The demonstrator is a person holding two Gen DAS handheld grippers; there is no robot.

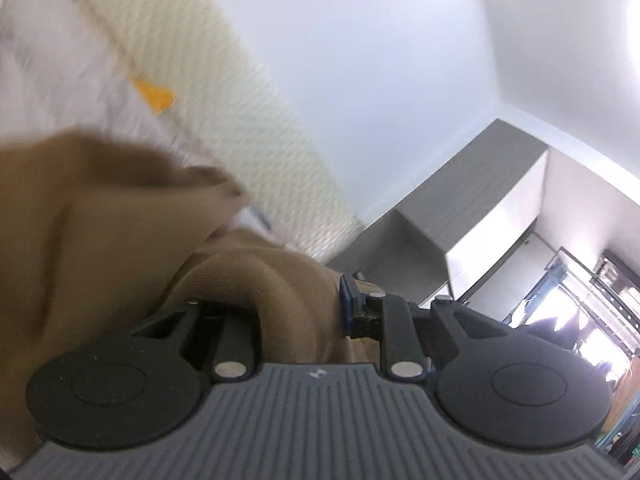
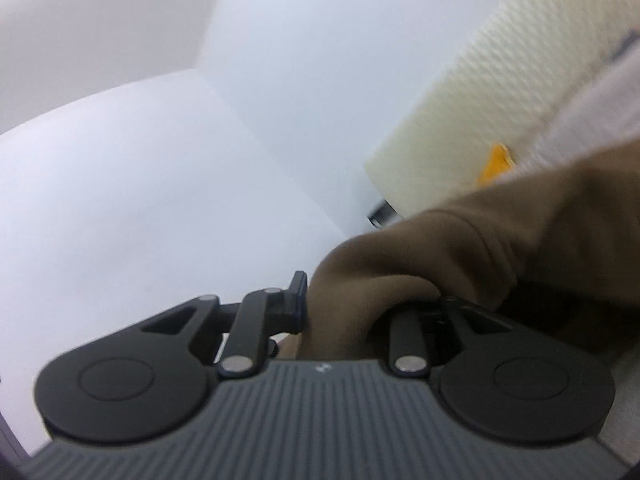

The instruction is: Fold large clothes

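L gripper (image 1: 280, 300): jaws nearly shut, clamped on a bunched fold of brown cloth (image 1: 100, 216). Only one blue-edged finger (image 1: 347, 300) shows; the other is buried under fabric. It aims abt level, rolled to one side (view tilts hard).

R gripper (image 2: 360, 300): same story, jaws narrow, pinching cloth w/ one dark finger (image 2: 298, 296) visible, other covered. Points slightly up, rolled too. Both views blurred.
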